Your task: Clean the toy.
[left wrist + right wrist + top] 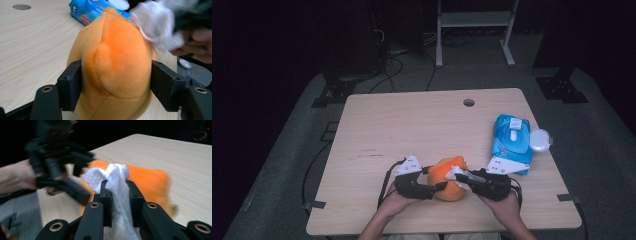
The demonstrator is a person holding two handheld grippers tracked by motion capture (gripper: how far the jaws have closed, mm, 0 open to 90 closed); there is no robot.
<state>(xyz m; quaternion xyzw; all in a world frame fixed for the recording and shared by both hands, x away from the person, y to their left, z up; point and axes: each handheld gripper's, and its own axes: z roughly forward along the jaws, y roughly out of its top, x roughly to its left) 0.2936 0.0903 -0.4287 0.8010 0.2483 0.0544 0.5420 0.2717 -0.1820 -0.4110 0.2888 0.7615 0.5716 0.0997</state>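
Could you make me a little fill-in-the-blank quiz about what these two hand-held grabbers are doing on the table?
1. The left gripper has its jaws on either side of a soft toy coloured ____.
2. The right gripper is shut on a ____ wipe.
3. The wipe is pressed against the ____.
4. The blue wipes pack lies on the ____.

Missing words: orange; white; toy; table

Each matte black two-jaw left gripper [438, 187] and right gripper [463, 176] carries a white three-cornered top plate studded with small dots and trails a thin black cable toward the person. Blocky, square-edged black jaw pads sit on rounded arms, each pinned with brass-ringed rivets. The forearms are bare, with no sleeves.
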